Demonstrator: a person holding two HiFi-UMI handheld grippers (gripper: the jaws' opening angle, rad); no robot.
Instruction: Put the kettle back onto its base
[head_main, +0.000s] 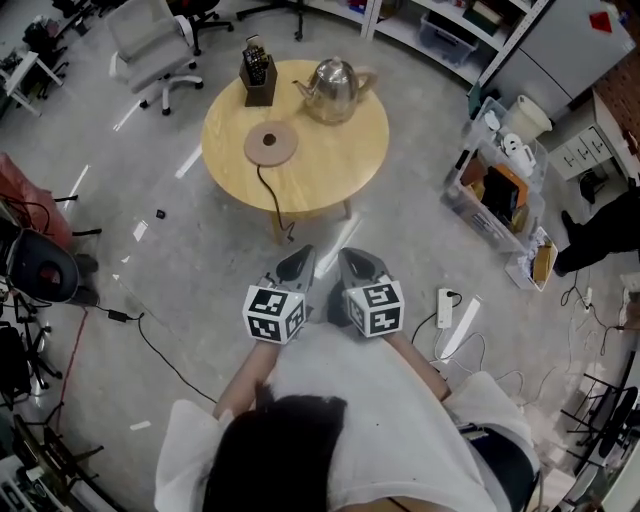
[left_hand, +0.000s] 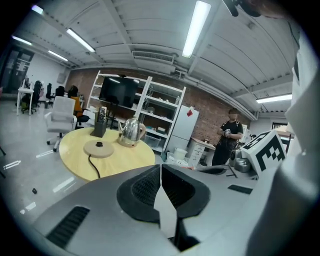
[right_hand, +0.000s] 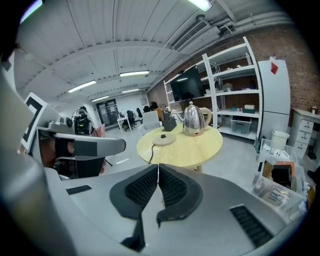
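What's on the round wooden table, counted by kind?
Shiny steel kettle: 1
Round tan kettle base with black cord: 1
Dark brown upright holder: 1
Total: 3

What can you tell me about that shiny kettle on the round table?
The kettle is squat, polished metal, with a knobbed domed lid, short spout and pale handle. It stands upright on the wooden table near its far edge, apart from its round base beside it. Nothing else touches it.
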